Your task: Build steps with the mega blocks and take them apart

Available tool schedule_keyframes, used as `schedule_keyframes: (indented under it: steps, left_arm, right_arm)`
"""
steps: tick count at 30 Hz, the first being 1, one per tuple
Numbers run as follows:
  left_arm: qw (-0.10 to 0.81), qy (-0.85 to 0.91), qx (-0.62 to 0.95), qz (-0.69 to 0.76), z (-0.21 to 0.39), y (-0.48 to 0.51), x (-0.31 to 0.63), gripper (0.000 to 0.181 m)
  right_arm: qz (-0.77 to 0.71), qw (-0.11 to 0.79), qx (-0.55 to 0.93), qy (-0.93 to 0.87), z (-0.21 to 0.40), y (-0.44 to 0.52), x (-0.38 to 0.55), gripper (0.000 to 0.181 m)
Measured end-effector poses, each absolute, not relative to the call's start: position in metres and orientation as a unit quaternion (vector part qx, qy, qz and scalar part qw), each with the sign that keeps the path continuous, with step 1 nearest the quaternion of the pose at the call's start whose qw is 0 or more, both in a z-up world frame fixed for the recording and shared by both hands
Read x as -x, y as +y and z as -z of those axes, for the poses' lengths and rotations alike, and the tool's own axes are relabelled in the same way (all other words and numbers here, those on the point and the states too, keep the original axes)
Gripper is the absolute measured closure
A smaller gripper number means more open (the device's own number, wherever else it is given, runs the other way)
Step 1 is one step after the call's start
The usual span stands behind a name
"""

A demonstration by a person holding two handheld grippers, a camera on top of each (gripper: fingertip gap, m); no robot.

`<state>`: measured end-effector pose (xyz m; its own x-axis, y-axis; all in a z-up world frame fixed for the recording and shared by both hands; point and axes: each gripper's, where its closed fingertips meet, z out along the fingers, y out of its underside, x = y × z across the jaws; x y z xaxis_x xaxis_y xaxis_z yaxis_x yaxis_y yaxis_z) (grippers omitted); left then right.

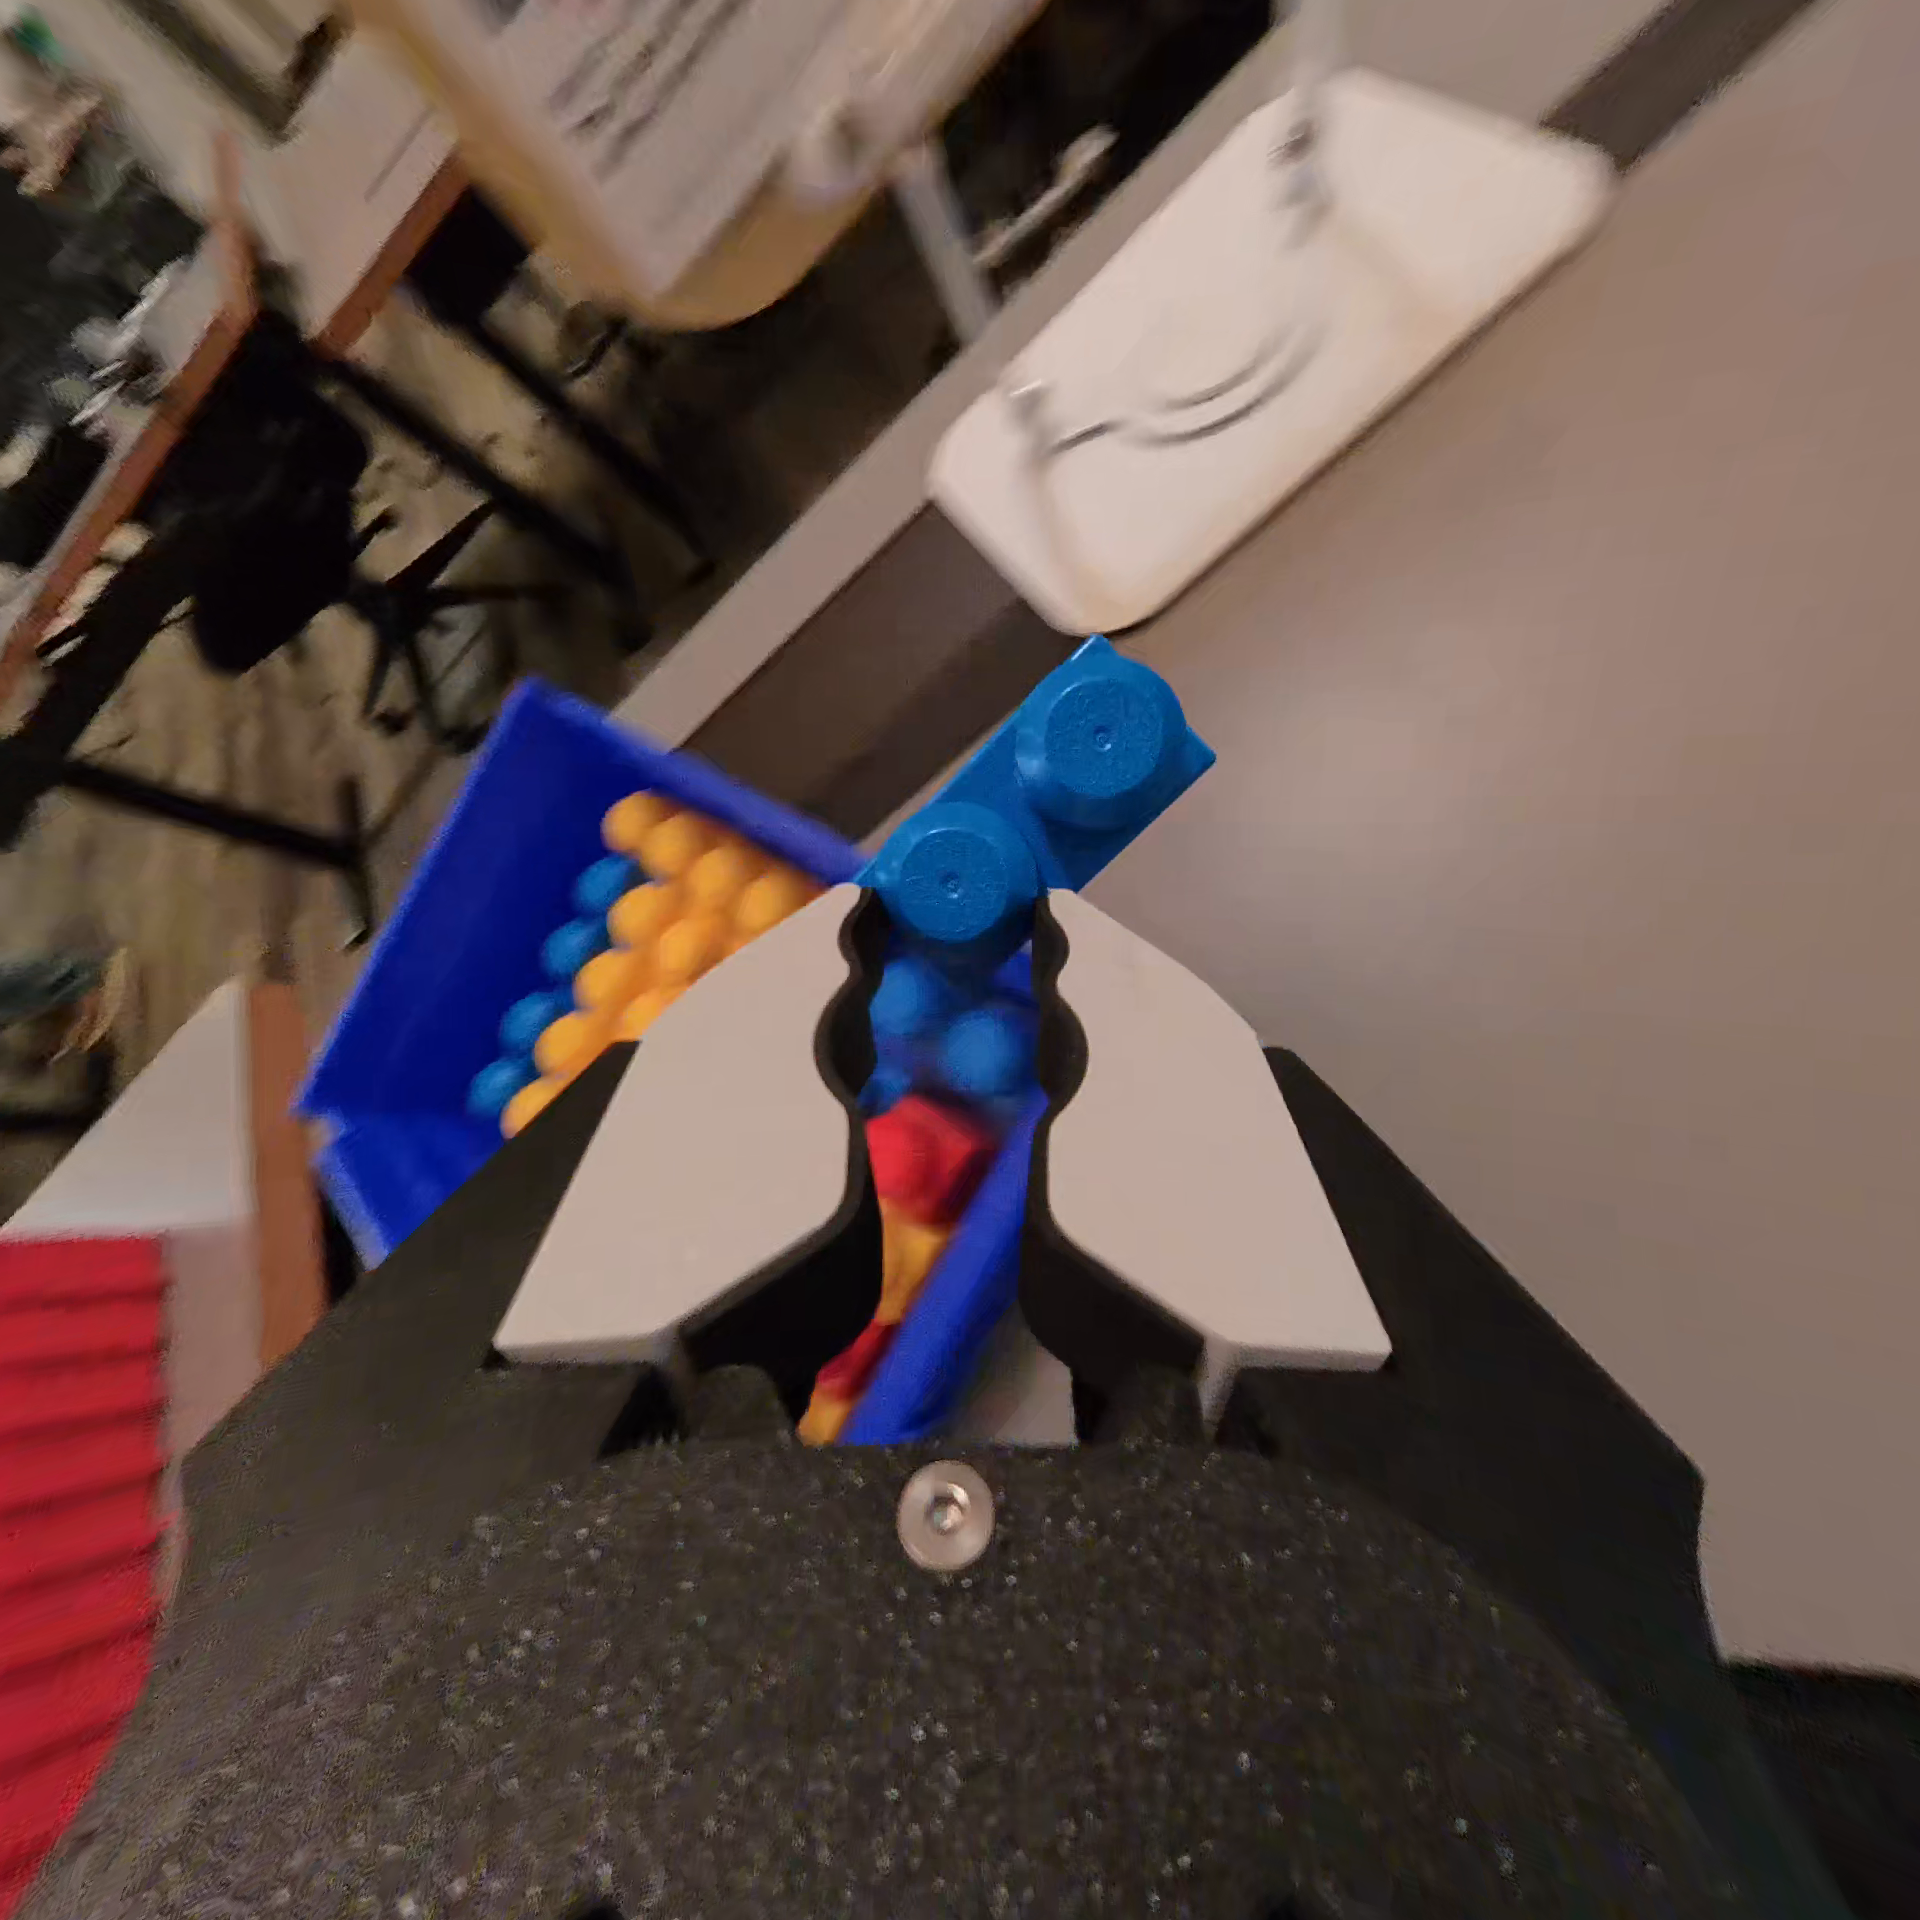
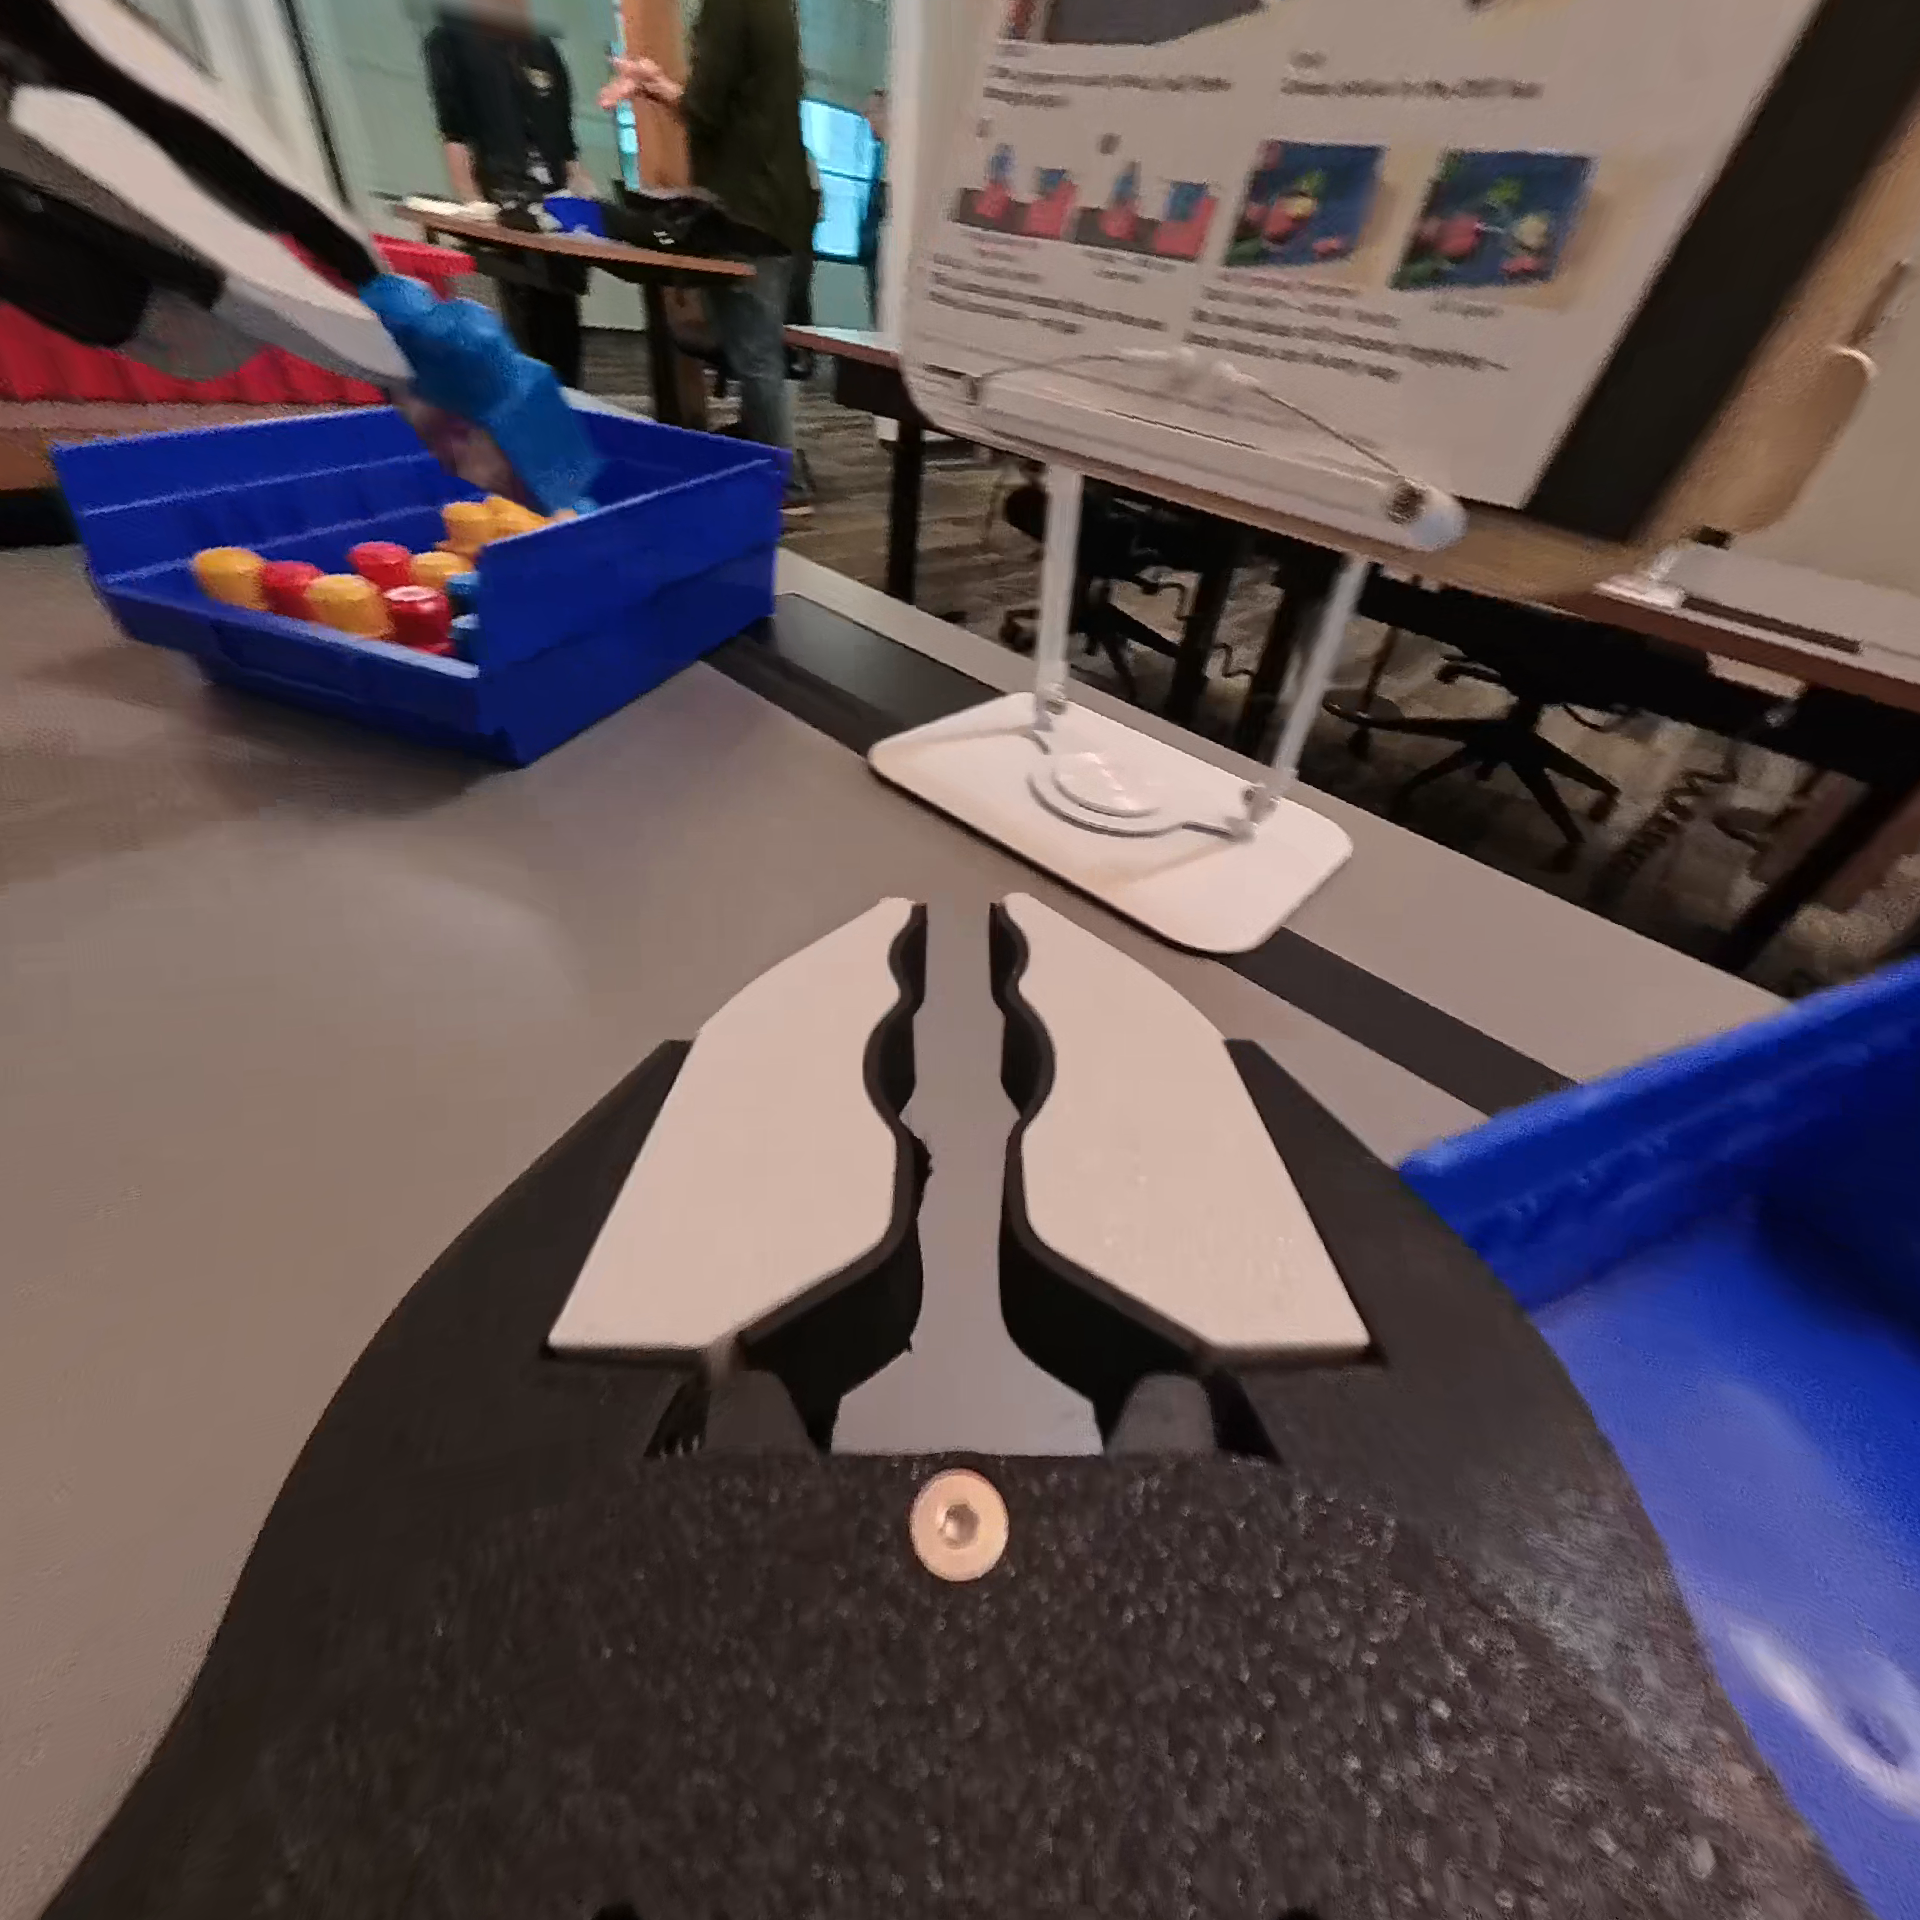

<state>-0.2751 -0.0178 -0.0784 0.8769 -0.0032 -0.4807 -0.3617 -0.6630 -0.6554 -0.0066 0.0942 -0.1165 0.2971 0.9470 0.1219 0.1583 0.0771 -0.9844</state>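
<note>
Left gripper (image 1: 951, 914) clamps a blue block (image 1: 1039, 800); right gripper (image 2: 956, 914) empty, fingers slightly apart.
Only the right wrist view shows that block raised over the blue bin (image 2: 623, 623), upper left.

Left gripper (image 1: 951, 914): raised and tilted, jaws clamped, apparently at the fingertips only, though motion blur limits certainty. Right gripper (image 2: 956, 920): held low and level, jaws narrowly parted, nothing between them.
</note>
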Motion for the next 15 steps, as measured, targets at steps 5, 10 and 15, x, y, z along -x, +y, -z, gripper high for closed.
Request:
schedule_keyframes:
  steps: [5,10,15]
  left_arm:
    - [0.398,0.199,0.89,-0.094,0.109,-0.014,0.154,0.153]
    - [0.371,0.243,0.896,-0.004,0.146,-0.014,0.077,0.153]
    - [0.359,0.25,0.898,0.043,0.163,-0.017,0.044,0.154]
  right_arm:
    - [-0.375,0.506,0.532,-0.567,0.128,0.045,0.029,0.143]
    - [-0.358,0.47,0.476,-0.651,0.14,0.009,0.036,0.125]
    - [-0.323,0.414,0.459,-0.716,0.165,-0.007,0.03,0.138]
